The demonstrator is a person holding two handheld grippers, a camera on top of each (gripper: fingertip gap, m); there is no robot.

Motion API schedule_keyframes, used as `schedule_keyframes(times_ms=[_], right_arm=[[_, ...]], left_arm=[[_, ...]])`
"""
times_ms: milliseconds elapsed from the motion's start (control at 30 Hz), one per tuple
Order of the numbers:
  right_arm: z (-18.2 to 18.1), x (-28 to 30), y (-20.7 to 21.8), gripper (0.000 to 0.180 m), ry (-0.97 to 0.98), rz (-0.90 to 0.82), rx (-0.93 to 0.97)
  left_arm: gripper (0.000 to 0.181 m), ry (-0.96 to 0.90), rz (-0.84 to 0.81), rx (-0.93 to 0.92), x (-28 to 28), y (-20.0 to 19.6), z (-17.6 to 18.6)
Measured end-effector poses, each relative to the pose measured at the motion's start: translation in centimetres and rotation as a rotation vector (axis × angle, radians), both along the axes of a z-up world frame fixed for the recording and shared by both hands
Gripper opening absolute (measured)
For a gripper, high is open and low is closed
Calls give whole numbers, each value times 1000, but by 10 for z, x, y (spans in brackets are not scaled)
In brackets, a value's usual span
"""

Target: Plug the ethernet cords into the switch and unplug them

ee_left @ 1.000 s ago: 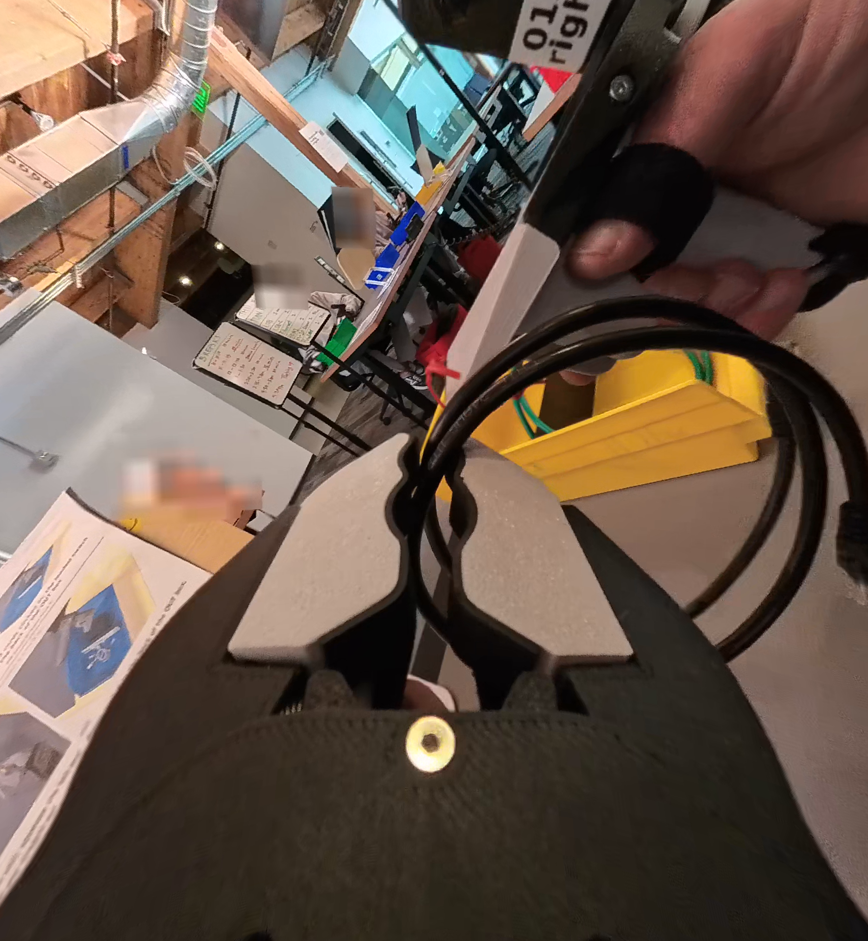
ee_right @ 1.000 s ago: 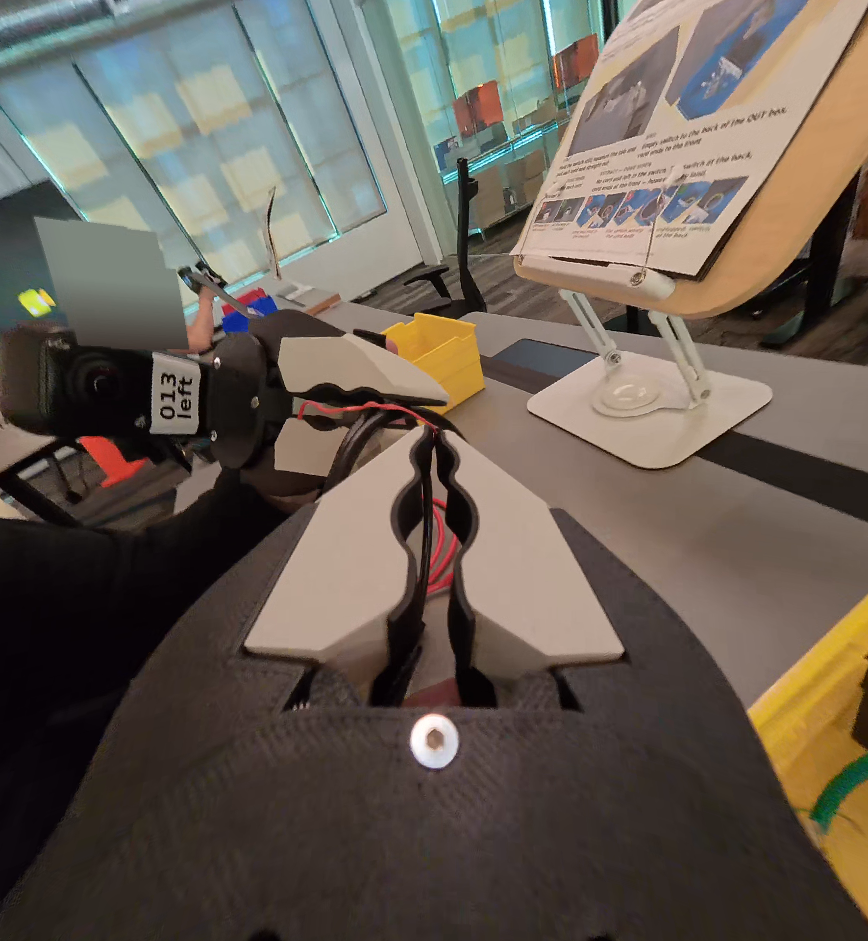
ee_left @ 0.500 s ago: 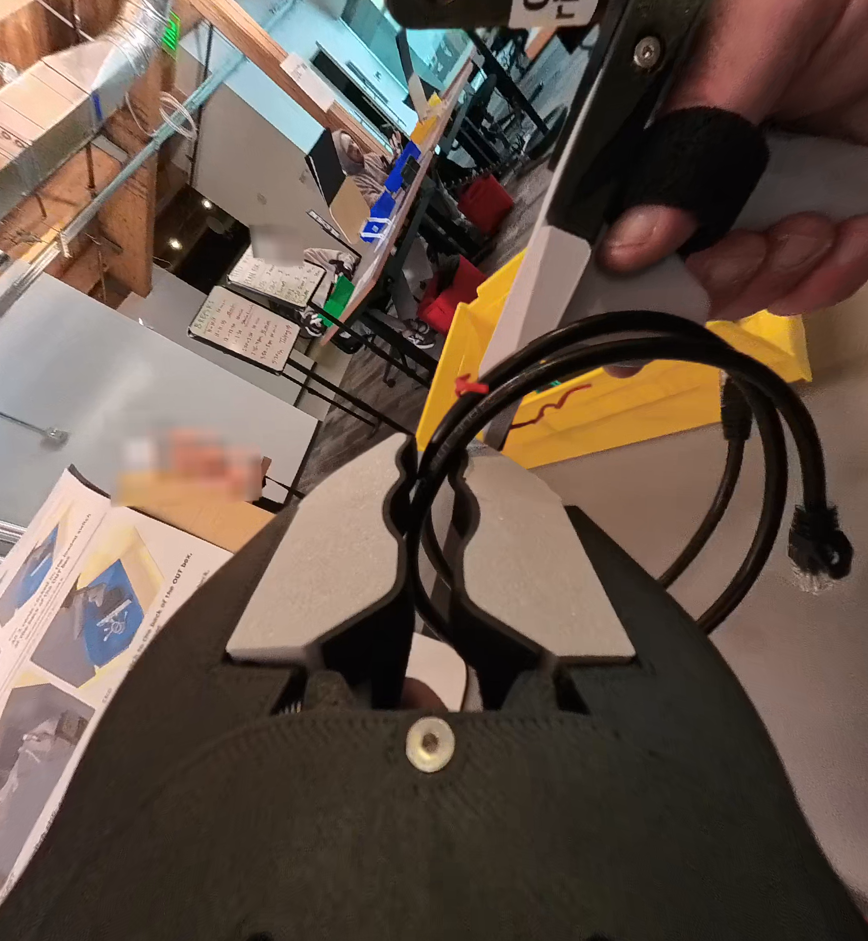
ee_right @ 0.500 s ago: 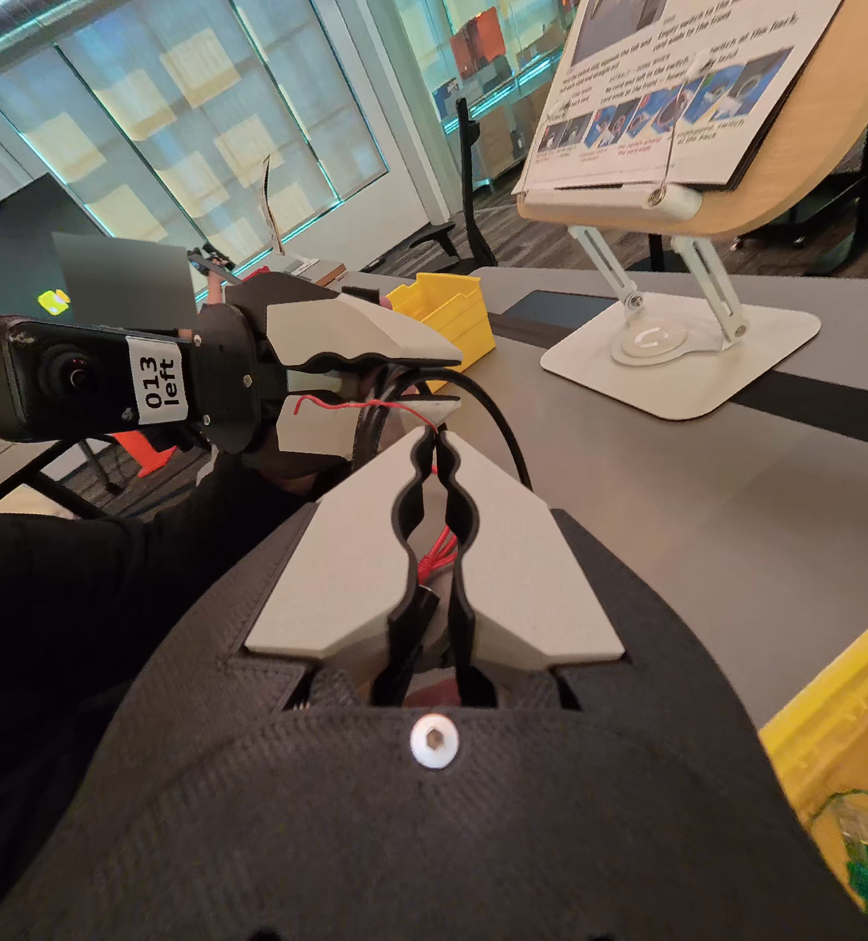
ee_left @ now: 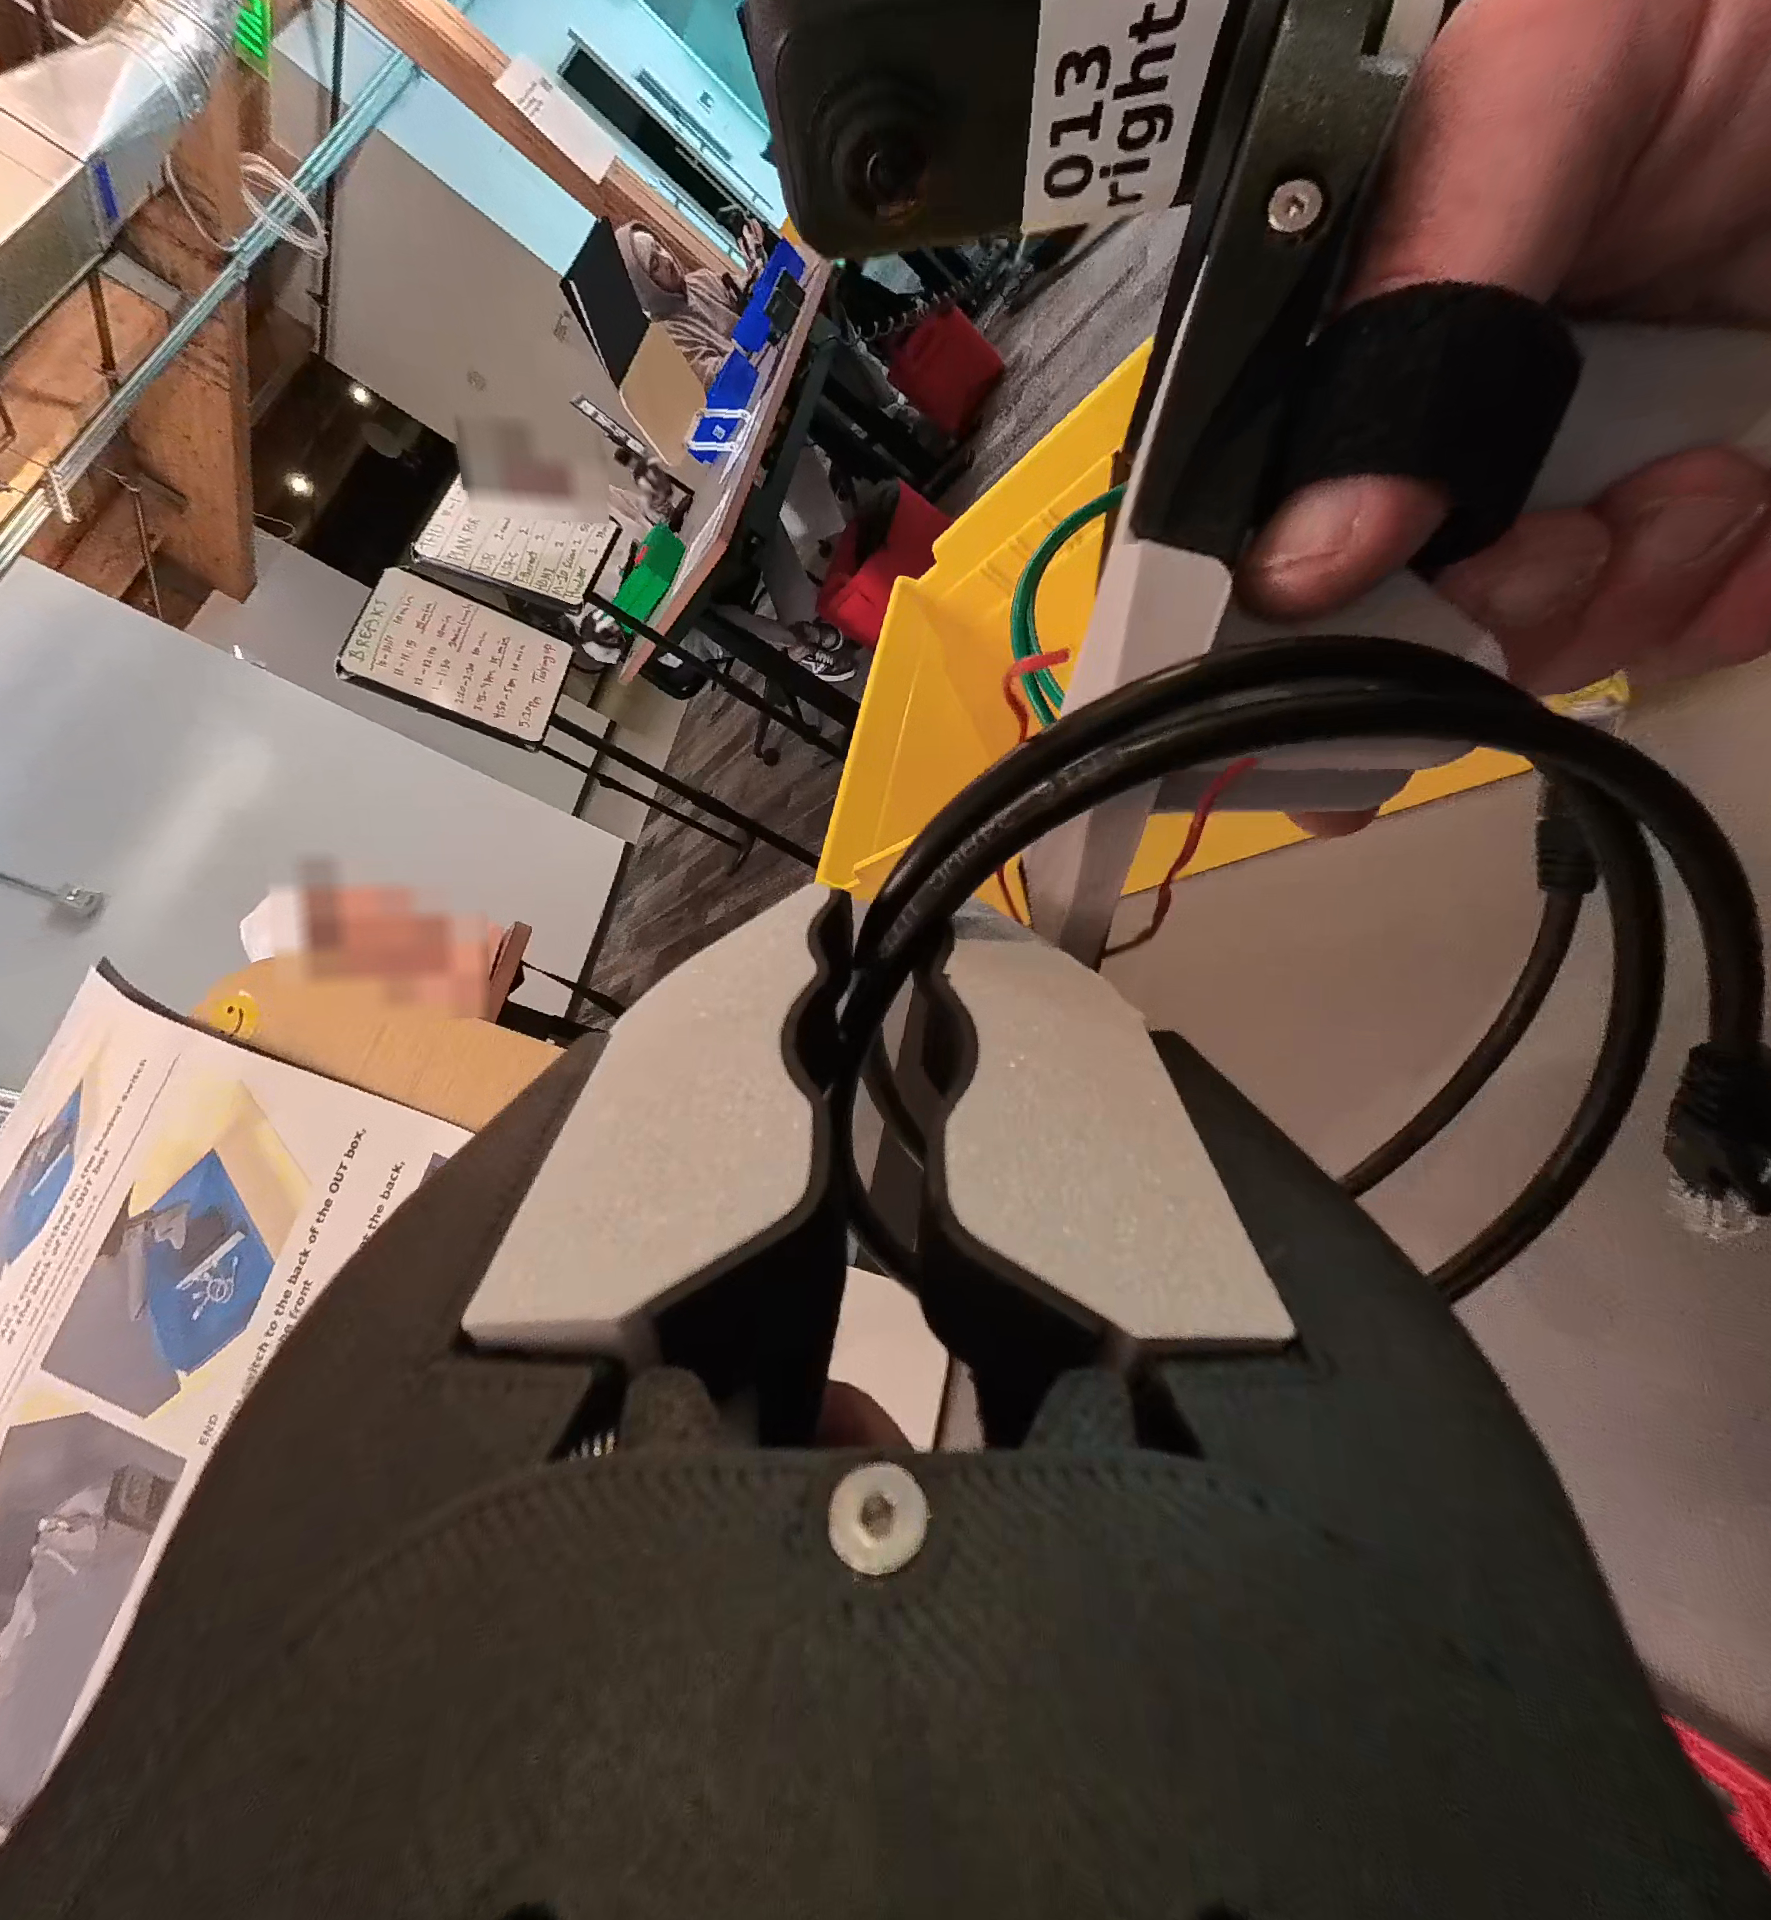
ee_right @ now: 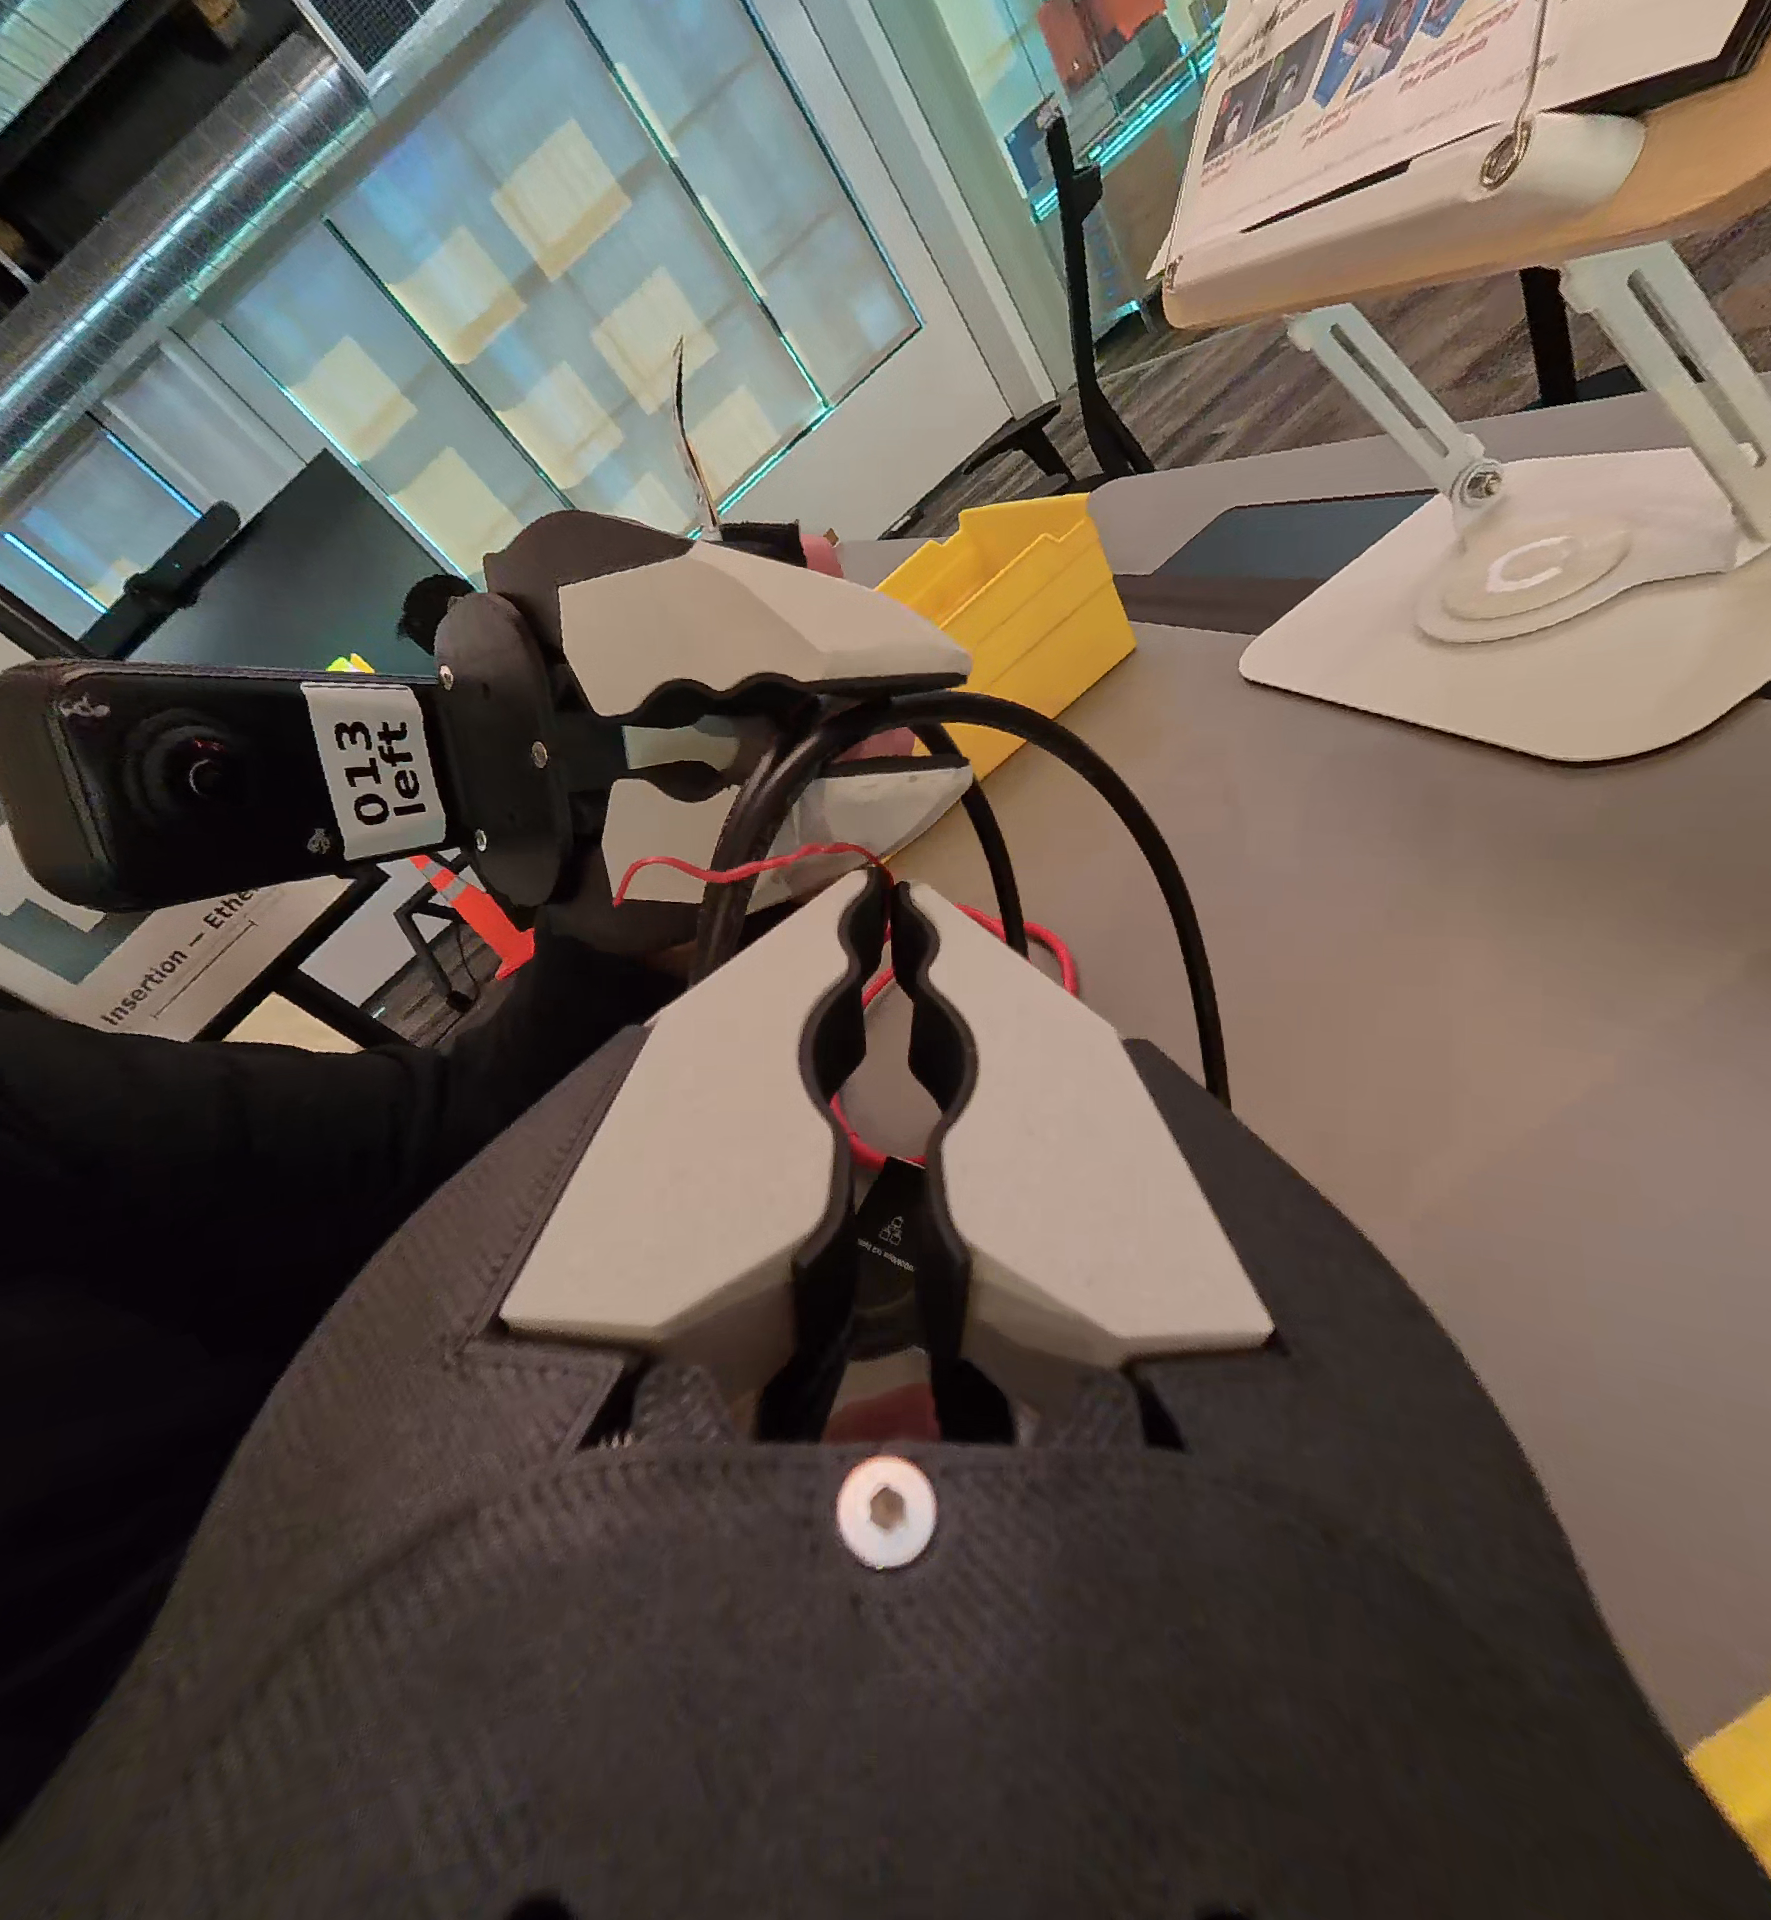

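Fingers of the left gripper (ee_left: 886, 997) are clenched on a coiled black ethernet cord (ee_left: 1276, 707), whose loops arc out past the tips; one plug (ee_left: 1738, 1143) hangs free at the far side of the coil, above the grey surface (ee_left: 1587, 1455). The right gripper (ee_right: 886, 914), just beside the coil, is pinched on a thin red twist tie (ee_right: 746, 868) that winds around the bundled cord. Behind the coil sits a yellow bin (ee_left: 922, 748) holding a green cord (ee_left: 1042, 582). Each gripper's camera body carries a white printed label (ee_right: 374, 774), and a printed instruction sheet (ee_right: 1380, 94) rests on a white-footed stand (ee_right: 1546, 623) beyond the coil. No switch is visible.
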State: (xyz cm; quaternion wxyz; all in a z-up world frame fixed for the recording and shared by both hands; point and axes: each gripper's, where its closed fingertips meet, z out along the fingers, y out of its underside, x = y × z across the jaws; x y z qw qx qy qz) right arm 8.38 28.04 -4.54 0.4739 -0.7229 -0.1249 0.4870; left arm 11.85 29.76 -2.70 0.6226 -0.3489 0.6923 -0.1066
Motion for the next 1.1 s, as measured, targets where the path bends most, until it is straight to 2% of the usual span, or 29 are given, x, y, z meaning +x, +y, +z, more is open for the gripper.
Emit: schedule_keyframes(times_ms=[1100], right_arm=[[6,-2,1,0,121,6,-18]], left_arm=[[11,48,40,-40,-5,9,-13]])
